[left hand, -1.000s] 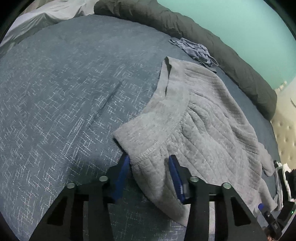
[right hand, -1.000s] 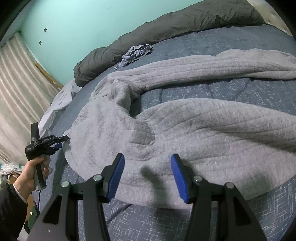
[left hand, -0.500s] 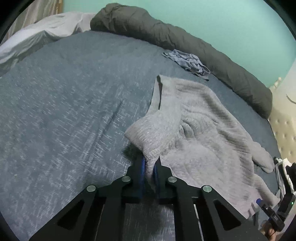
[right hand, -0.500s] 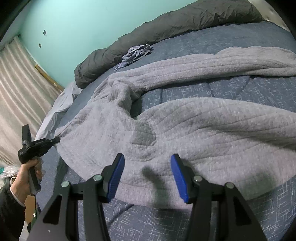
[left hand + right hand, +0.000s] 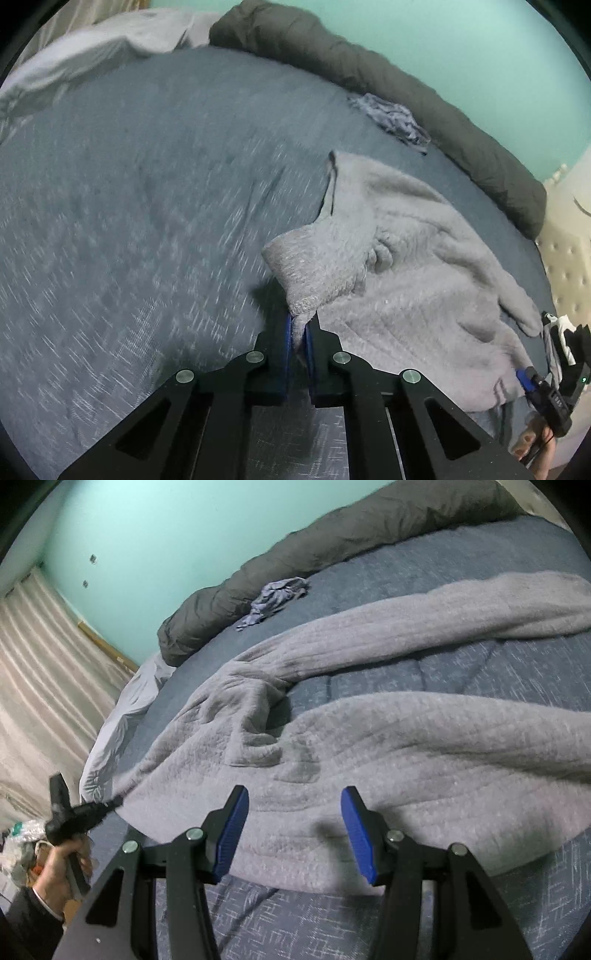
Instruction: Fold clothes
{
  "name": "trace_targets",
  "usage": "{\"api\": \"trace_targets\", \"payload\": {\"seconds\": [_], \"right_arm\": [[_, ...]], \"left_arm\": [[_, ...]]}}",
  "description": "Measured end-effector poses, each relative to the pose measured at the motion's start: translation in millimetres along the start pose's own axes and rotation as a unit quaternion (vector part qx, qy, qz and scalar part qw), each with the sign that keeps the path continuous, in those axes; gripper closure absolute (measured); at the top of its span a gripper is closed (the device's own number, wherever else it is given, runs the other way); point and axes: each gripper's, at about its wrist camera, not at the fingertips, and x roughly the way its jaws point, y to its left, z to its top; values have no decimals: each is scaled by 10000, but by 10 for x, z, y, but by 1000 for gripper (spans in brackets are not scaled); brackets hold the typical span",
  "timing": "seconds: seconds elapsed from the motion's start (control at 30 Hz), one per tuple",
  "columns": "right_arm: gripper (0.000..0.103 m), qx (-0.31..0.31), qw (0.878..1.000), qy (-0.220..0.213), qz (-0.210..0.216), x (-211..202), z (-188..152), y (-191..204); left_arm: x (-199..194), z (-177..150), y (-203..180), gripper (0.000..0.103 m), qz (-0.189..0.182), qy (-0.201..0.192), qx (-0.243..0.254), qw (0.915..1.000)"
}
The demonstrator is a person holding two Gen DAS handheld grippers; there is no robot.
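While the left gripper (image 5: 300, 334) has its blue pads pinched tight on a stitched corner of the grey garment (image 5: 406, 266), that corner rises off the bed in a small peak, and the rest of the cloth spreads away toward three o'clock in the left wrist view. Over the blue patterned bedspread (image 5: 129, 229) the garment lies rumpled, its long sleeves or legs running toward two o'clock in the right wrist view. Hovering above the near hem, the right gripper (image 5: 293, 829) stands about half open with nothing between its pads. At nine o'clock there, a hand (image 5: 61, 862) grips the other tool's handle. A small crumpled bluish cloth (image 5: 279, 594) sits at twelve o'clock, just beside the dark rolled duvet (image 5: 351, 528).
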Motion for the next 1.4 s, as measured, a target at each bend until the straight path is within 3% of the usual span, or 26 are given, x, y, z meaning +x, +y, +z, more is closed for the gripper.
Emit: {"api": "trace_targets", "payload": {"seconds": [0.3, 0.47, 0.67, 0.77, 0.9, 0.97, 1.03, 1.07, 1.1, 1.4], "right_arm": [[46, 997, 9922, -98, -742, -370, -60, -530], [46, 1072, 9853, -178, -1315, -672, -210, -704], [46, 1779, 9726, -255, -1475, -853, -396, -1118], [46, 2153, 9675, -18, -1329, -740, -458, -1253], [46, 1998, 9715, -136, -1264, -648, -405, -1237], [52, 2104, 9701, -139, -1205, -601, -383, -1273], [75, 2164, 9693, -135, -1164, -576, -359, -1291], [81, 2163, 9694, -130, -1155, -578, -345, -1288], [97, 2122, 9708, -117, -1116, -588, -333, -1270], [100, 1599, 9835, -57, -844, -967, -196, -912]], "left_arm": [[110, 0, -1, 95, 11, 23, 128, 9999], [46, -16, -14, 95, -85, 0, 202, 9998], [10, 1, -26, 95, -192, -48, 199, 9996], [-21, 25, -33, 95, -229, -79, 181, 9995], [-77, 72, -76, 95, -263, -136, 224, 9993], [-94, 89, -82, 96, -288, -150, 215, 9992], [-107, 105, -94, 96, -292, -155, 223, 9992], [-110, 111, -100, 96, -296, -148, 226, 9992], [-115, 116, -105, 96, -291, -144, 237, 9992], [-310, 158, -118, 96, -359, -256, 195, 9988]]}}
